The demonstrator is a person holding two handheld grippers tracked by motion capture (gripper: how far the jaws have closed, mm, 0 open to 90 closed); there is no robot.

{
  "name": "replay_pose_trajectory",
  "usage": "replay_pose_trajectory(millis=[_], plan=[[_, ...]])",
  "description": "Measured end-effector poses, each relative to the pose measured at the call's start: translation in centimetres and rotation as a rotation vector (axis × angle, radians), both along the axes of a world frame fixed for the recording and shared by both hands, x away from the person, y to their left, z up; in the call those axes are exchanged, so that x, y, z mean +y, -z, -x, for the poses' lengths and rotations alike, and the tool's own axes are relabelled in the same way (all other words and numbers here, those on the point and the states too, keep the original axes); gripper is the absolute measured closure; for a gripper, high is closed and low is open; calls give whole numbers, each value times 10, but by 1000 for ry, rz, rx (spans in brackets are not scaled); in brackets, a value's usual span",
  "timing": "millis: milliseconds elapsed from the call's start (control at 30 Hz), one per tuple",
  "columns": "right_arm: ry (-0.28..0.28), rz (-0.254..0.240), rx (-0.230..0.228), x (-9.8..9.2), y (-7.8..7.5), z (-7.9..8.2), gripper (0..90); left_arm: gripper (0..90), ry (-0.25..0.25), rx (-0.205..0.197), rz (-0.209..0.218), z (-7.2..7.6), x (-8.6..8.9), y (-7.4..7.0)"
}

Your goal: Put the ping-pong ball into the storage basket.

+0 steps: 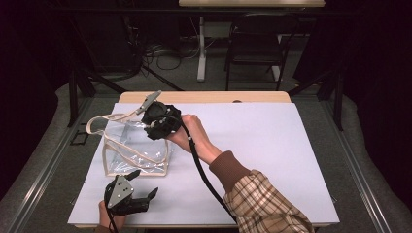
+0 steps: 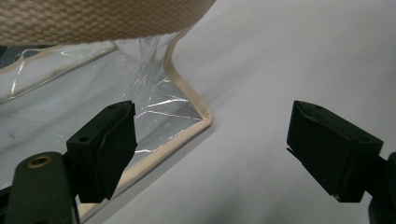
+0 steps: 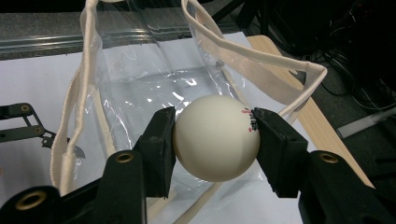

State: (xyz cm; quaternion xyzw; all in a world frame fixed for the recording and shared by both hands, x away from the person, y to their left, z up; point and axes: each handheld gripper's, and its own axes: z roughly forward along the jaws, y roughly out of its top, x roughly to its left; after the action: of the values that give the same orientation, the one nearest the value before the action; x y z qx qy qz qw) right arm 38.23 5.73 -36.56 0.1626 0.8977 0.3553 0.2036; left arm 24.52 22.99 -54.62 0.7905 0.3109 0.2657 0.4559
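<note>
A clear plastic bag (image 1: pixel 131 151) with beige trim and straps stands on the left part of the white table top (image 1: pixel 272 145). My right gripper (image 1: pixel 154 127) hovers over the bag's right side, above its mouth. In the right gripper view it (image 3: pixel 215 135) is shut on a white ball (image 3: pixel 212 149) with small red and black print, and the bag (image 3: pixel 140 79) gapes just behind. My left gripper (image 1: pixel 144 183) is near the front edge, just in front of the bag. Its jaws (image 2: pixel 212 140) stand open and empty, facing the bag's bottom corner (image 2: pixel 187 112).
A beige strap (image 2: pixel 93 21) hangs across the top of the left gripper view. Beyond the table's wooden far edge (image 1: pixel 204 97) are a dark chair (image 1: pixel 257 43), a table leg (image 1: pixel 201 48) and cables on the floor. The white top stretches bare to the right.
</note>
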Motion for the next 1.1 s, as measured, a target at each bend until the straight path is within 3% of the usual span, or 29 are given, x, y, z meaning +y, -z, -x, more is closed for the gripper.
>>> replay_pose_trajectory(millis=[1100], plan=[[-23,41,52,19,19,1,507,161,0,-1,1,0,1,0]])
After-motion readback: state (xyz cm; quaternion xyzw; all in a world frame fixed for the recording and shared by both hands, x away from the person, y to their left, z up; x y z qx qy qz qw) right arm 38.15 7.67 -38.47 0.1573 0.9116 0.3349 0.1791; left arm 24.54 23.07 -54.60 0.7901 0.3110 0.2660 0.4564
